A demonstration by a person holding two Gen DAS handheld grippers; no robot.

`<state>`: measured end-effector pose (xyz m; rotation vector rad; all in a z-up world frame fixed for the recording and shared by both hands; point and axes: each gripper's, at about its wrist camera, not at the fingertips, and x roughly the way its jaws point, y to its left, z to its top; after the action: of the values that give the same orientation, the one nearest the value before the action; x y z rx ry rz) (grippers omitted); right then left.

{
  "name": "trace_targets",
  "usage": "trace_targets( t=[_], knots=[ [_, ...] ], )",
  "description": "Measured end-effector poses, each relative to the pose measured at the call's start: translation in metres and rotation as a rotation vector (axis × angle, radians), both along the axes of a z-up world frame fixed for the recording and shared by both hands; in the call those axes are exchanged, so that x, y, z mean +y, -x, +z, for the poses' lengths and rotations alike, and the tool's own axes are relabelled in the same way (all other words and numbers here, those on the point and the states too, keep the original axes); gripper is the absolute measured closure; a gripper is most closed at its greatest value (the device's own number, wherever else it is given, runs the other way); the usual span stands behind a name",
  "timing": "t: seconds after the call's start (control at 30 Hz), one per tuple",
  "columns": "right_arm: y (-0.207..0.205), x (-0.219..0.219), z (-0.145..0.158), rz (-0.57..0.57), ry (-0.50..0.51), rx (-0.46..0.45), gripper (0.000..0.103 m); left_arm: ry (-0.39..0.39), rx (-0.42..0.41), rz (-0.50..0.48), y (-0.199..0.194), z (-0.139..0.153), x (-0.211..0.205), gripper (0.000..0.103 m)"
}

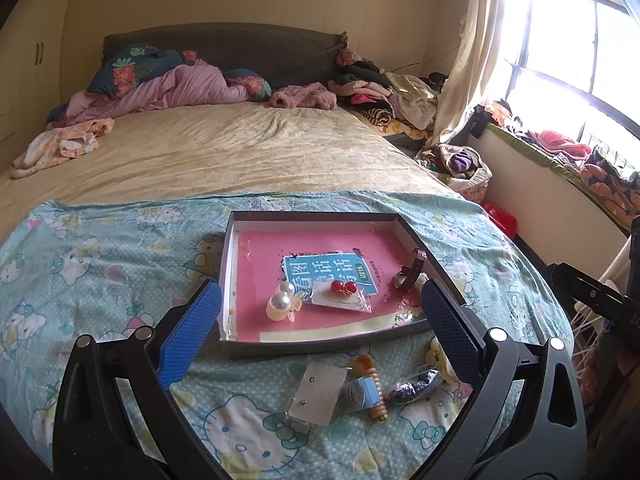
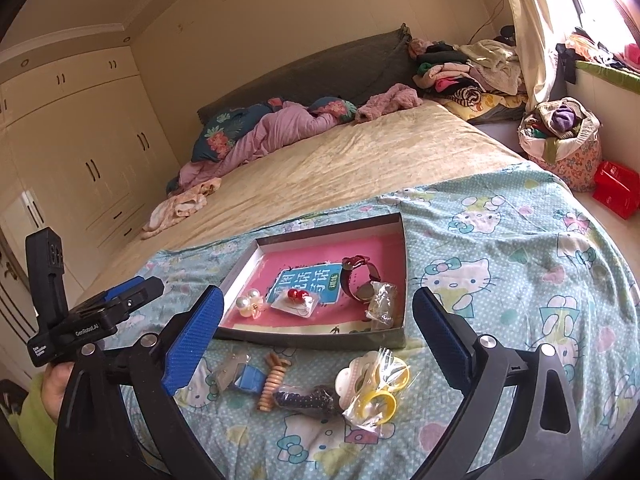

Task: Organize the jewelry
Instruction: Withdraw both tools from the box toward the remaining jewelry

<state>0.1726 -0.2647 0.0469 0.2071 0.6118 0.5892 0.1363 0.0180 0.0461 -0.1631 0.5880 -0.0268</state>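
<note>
- Left wrist view: the left gripper [image 1: 320, 320] hangs spread wide and empty above a shallow box [image 1: 228, 276] lying on a Hello Kitty sheet [image 1: 100, 264] at the foot of a bed [image 1: 240, 148].
- Right wrist view: the right gripper [image 2: 316, 328] is likewise spread wide, holding nothing, over the same box.
- Already inside the box, on its pink lining: a pearl hair clip [image 1: 282, 304], a bagged pair of red earrings [image 1: 343, 289], a red-strapped watch [image 2: 357, 276] and a small clear packet [image 2: 381, 305].
- Waiting on the sheet just in front of the box: an ear-stud card [image 1: 316, 394], a blue-and-beige clip [image 2: 264, 380], a dark bead bracelet [image 2: 308, 400] and a bag of yellow rings [image 2: 376, 392].
- Judging by this, the sorting looks roughly half done, with about four pieces left to move.
- Room: beige mattress cover, rumpled pink bedding [image 1: 160, 88] near a dark headboard, piled clothes [image 2: 468, 68] by a bright curtained window [image 1: 560, 60], cream wardrobes [image 2: 80, 140] along the wall.
</note>
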Motion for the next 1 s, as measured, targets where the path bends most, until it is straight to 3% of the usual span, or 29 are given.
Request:
trace_targets(
  t=[1.0],
  knots=[
    [0.031, 0.016, -0.021, 0.042, 0.076, 0.058, 0.008, -0.002, 0.046, -0.063, 0.033, -0.017, -0.002, 0.01]
  ],
)
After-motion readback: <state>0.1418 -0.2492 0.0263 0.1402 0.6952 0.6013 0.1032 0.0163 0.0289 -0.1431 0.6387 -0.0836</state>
